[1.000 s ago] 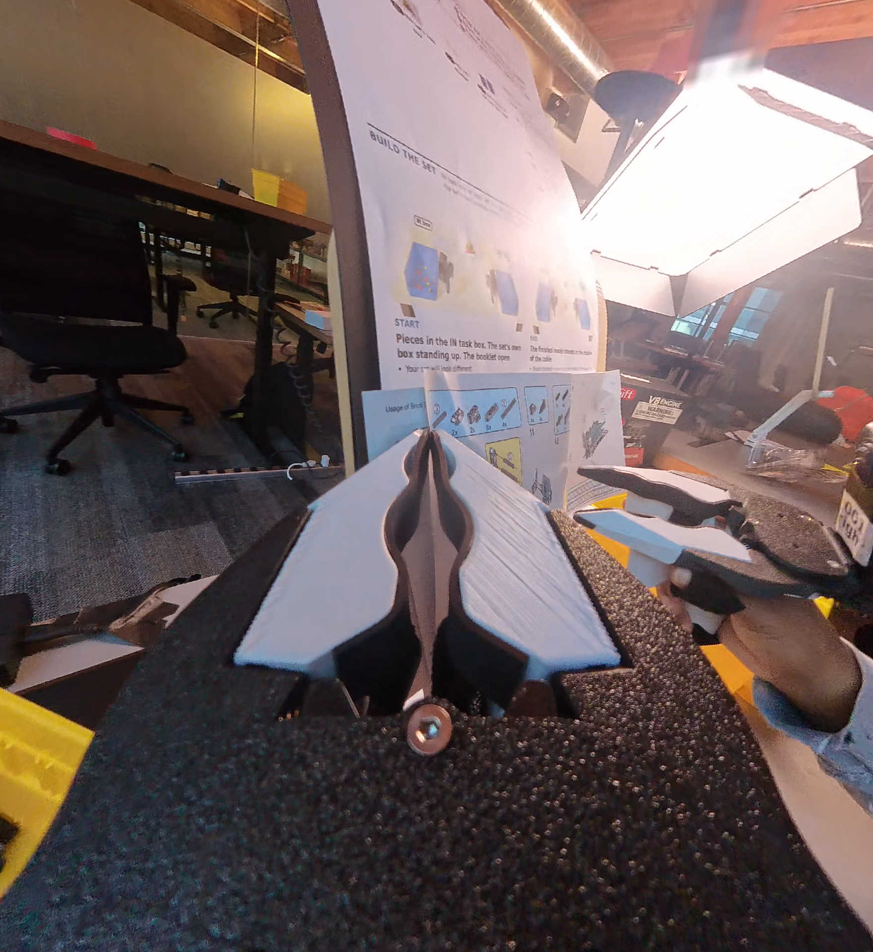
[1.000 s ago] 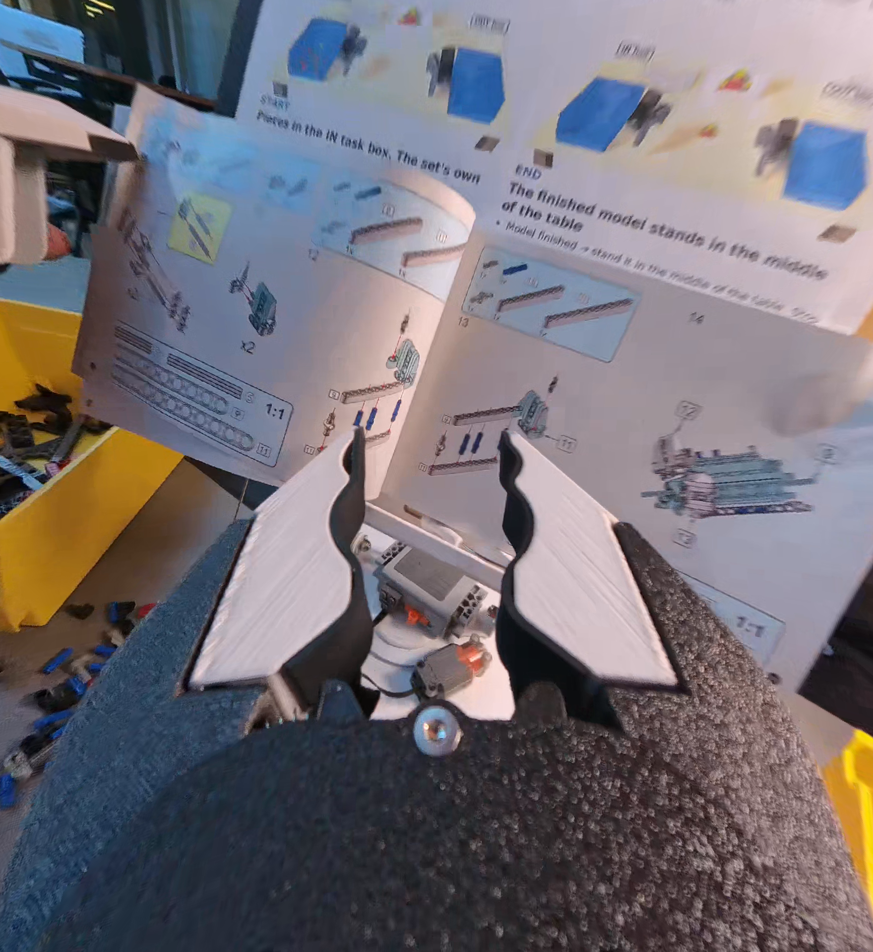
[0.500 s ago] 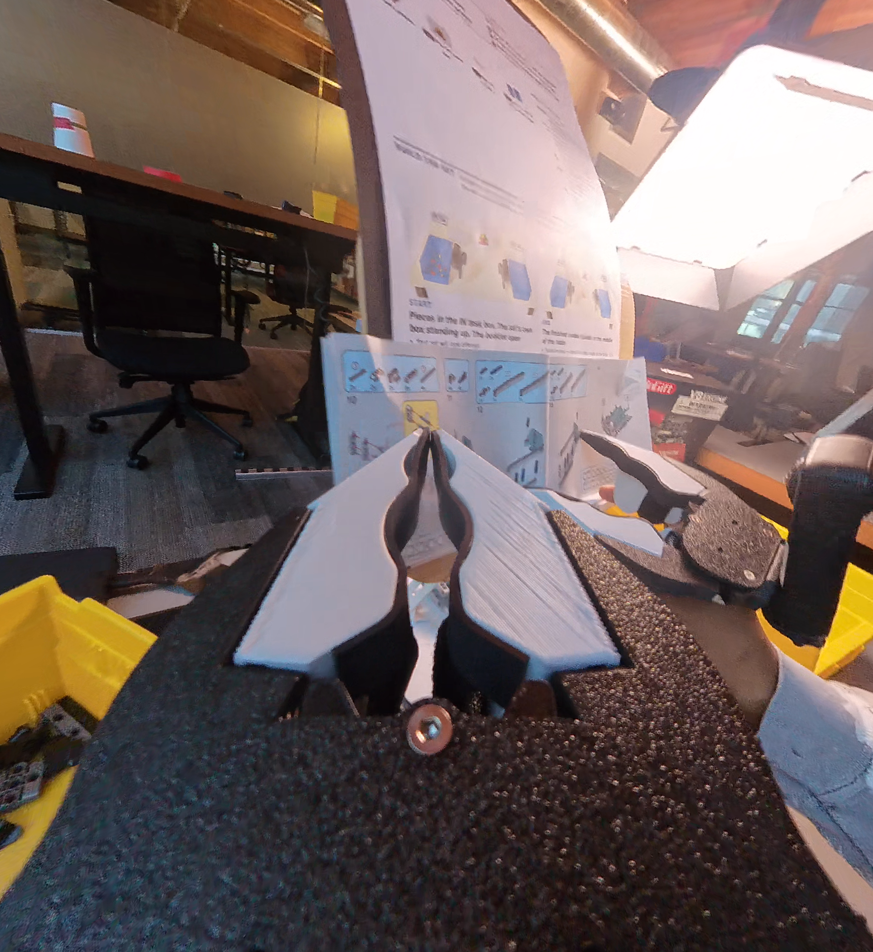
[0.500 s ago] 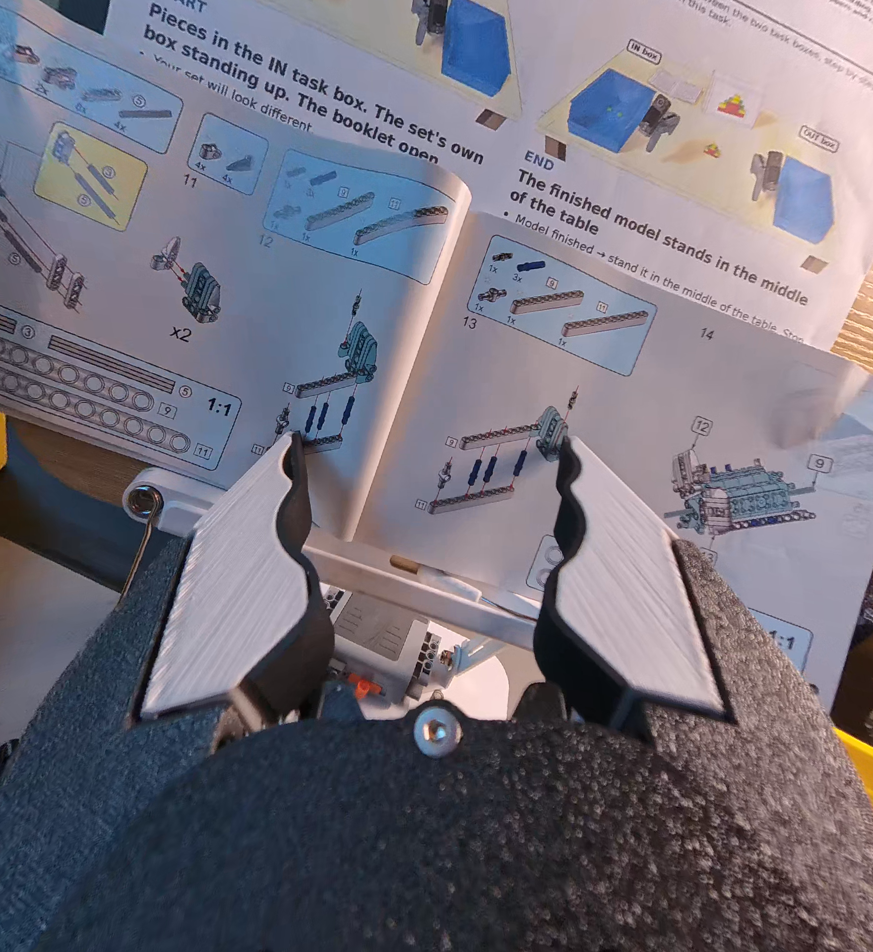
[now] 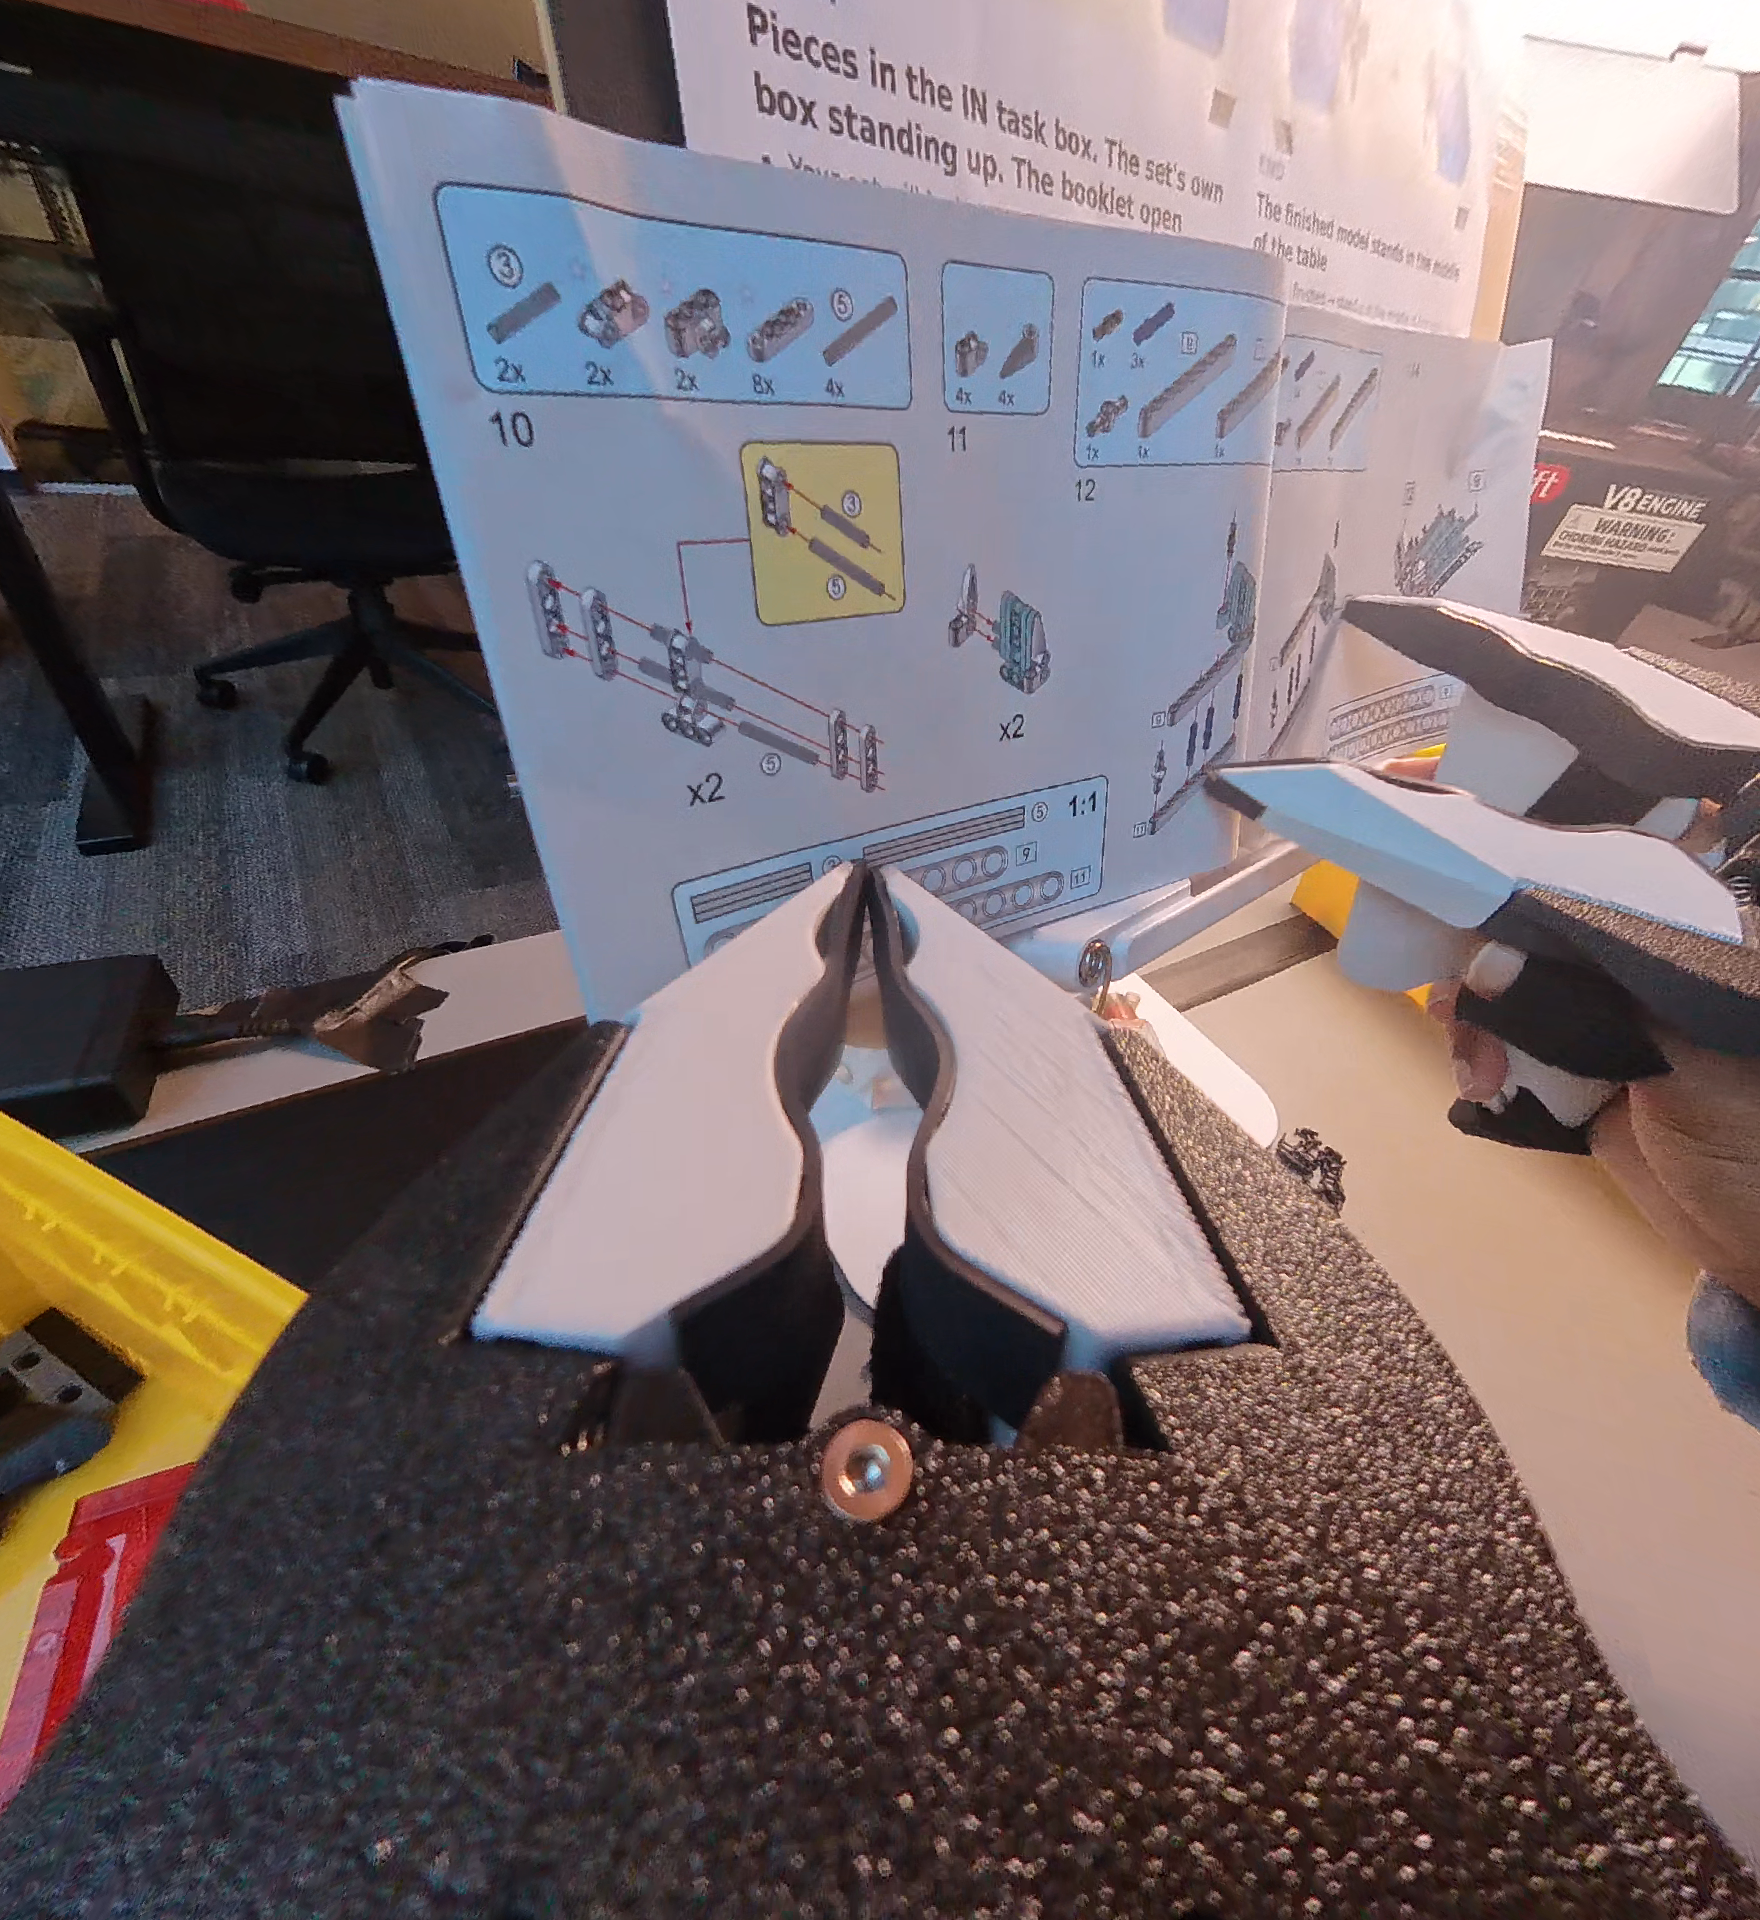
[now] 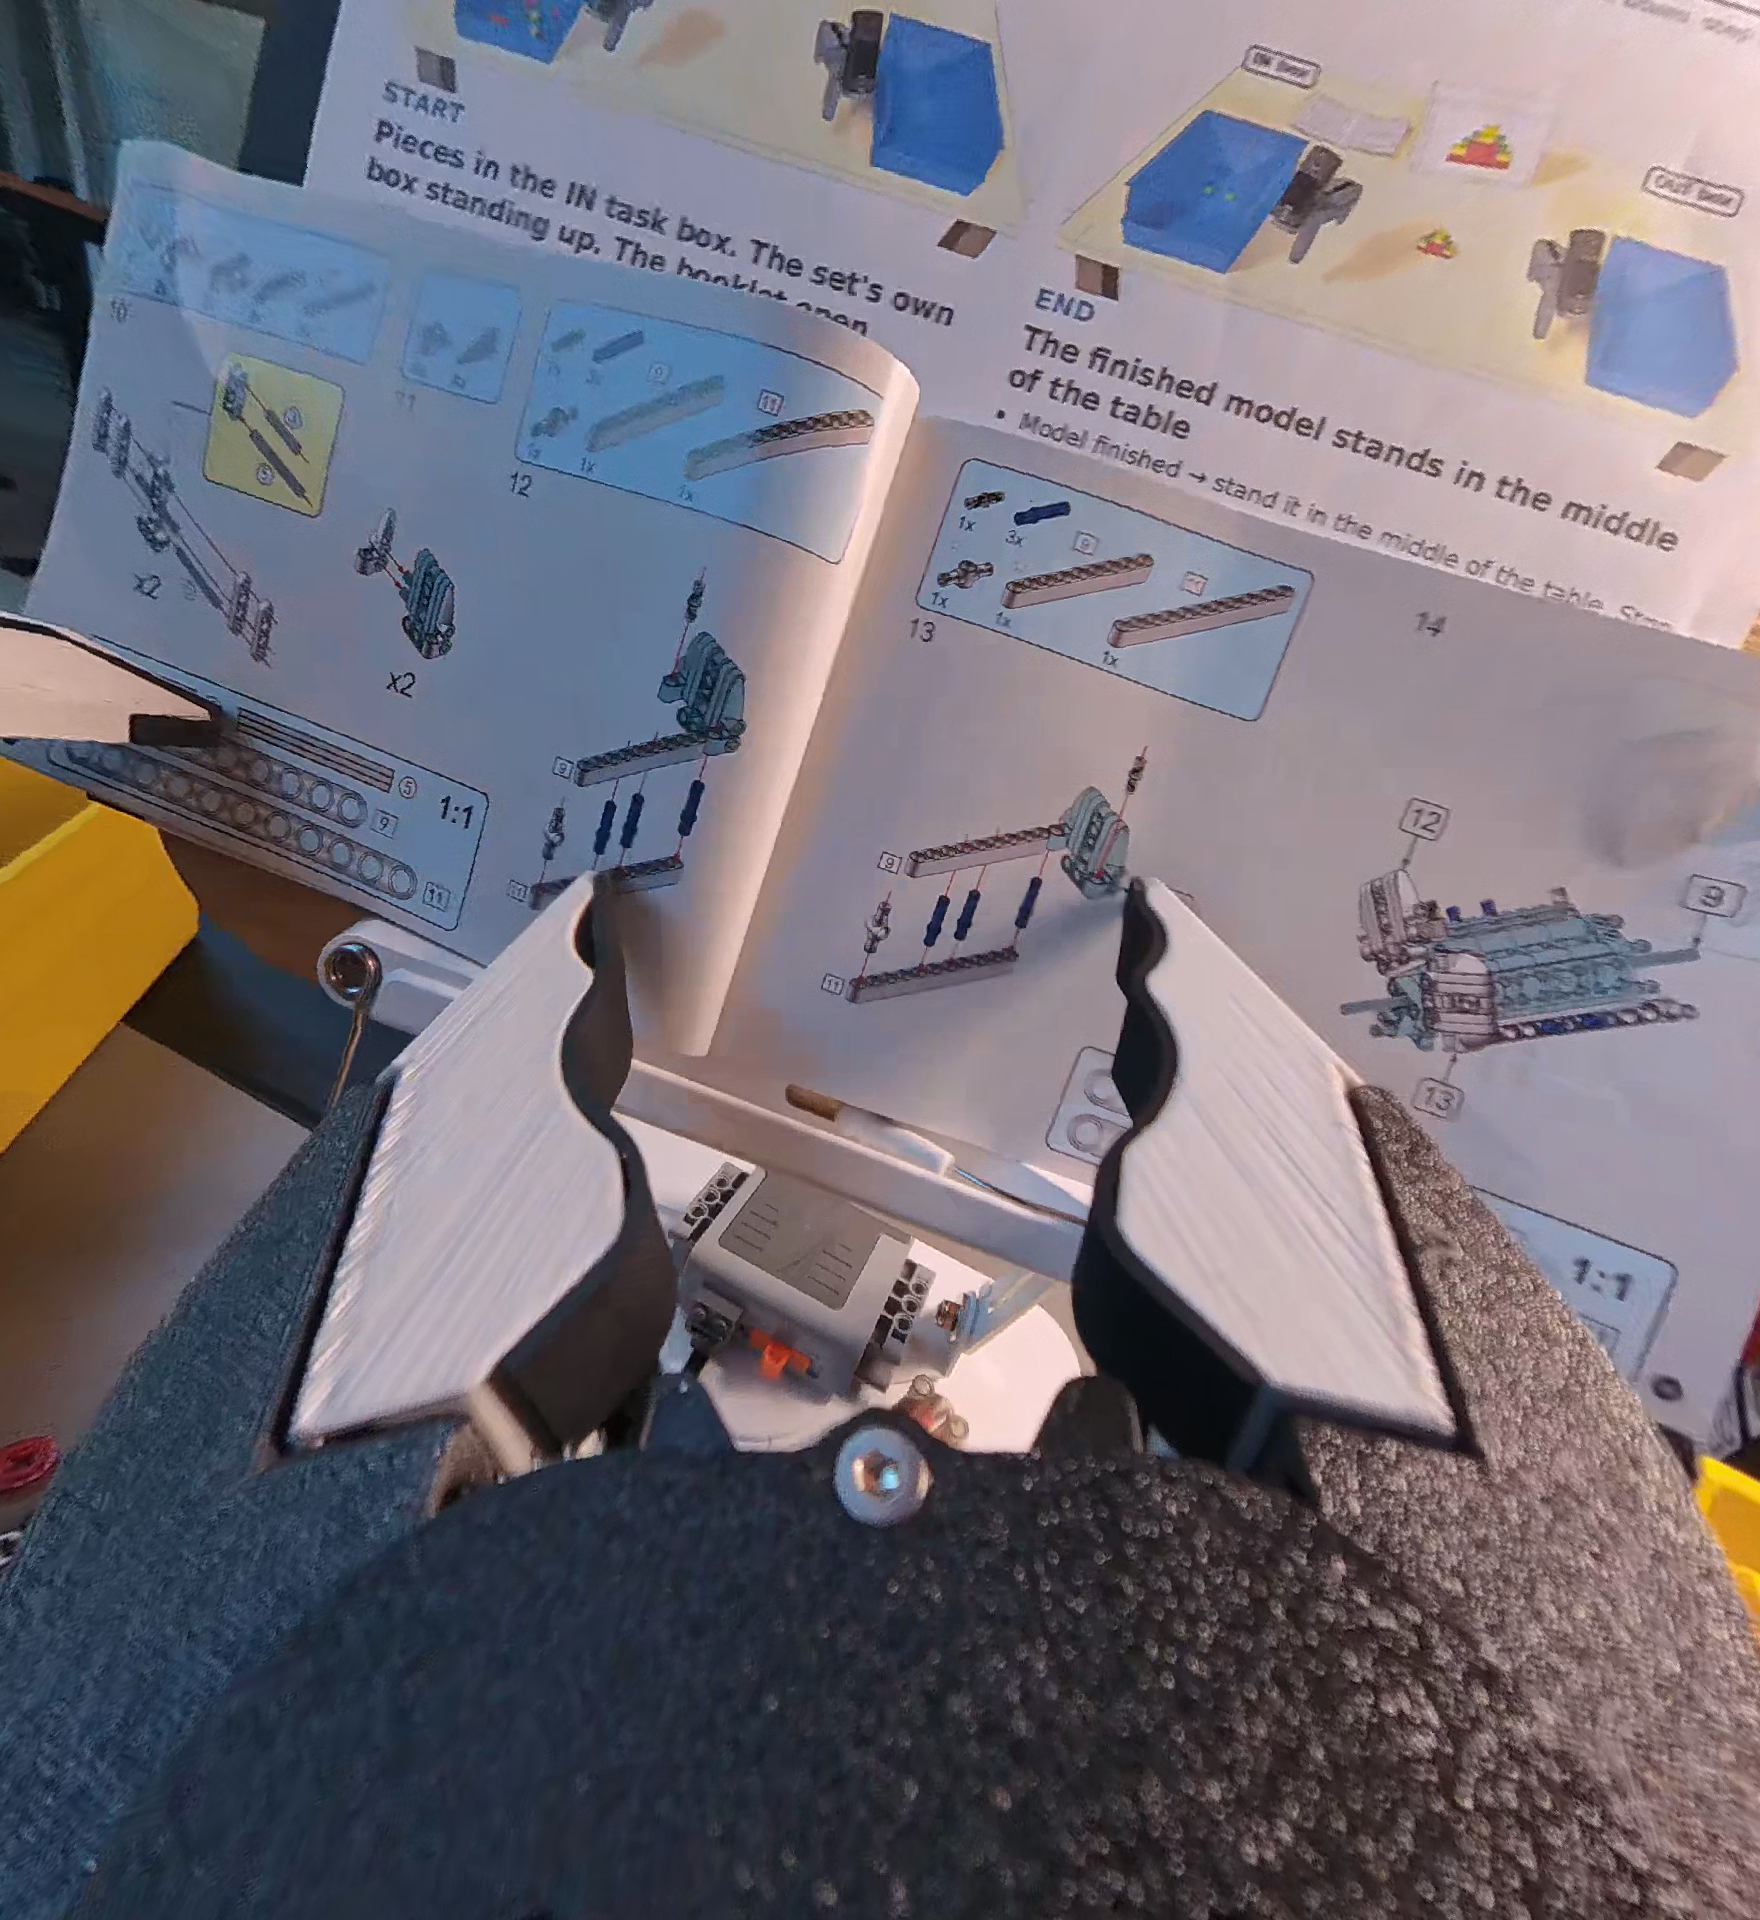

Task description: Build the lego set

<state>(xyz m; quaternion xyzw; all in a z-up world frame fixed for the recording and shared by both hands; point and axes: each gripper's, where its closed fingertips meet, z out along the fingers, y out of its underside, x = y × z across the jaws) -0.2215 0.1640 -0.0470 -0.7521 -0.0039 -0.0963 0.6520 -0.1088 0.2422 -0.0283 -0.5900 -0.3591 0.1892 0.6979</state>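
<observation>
While the left claw (image 5: 865, 883) sits clenched and empty, the right claw (image 6: 860, 904) gapes just before the booklet (image 6: 1219, 831)

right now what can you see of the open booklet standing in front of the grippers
The booklet is thin glossy white paper, open at a two-page spread of numbered building diagrams with pale blue parts boxes and one yellow box. It stands nearly upright on a white stand, its left page bulging near the fold, in front of a larger printed sheet. Neither gripper clearly touches it.
</observation>
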